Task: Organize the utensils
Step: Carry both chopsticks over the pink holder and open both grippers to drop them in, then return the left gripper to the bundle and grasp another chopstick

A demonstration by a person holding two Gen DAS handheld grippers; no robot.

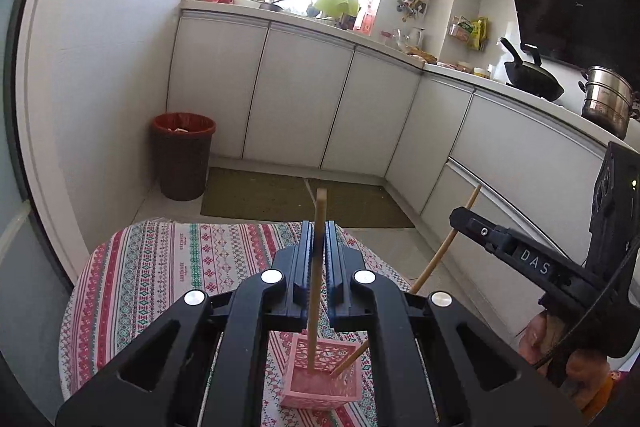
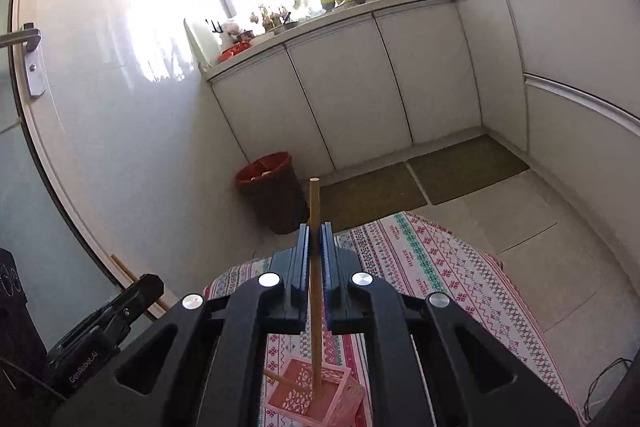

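A pink lattice utensil holder stands on the patterned tablecloth, right under both grippers; it also shows in the right wrist view. My left gripper is shut on a wooden chopstick that stands upright with its lower end inside the holder. My right gripper is shut on a second wooden chopstick, whose lower end is also in the holder. In the left wrist view the right gripper holds its chopstick slanted from the right.
The small round table sits in a kitchen. A red-lined waste bin and brown floor mats lie beyond it. White cabinets line the back and right. A wok and steel pot sit on the counter.
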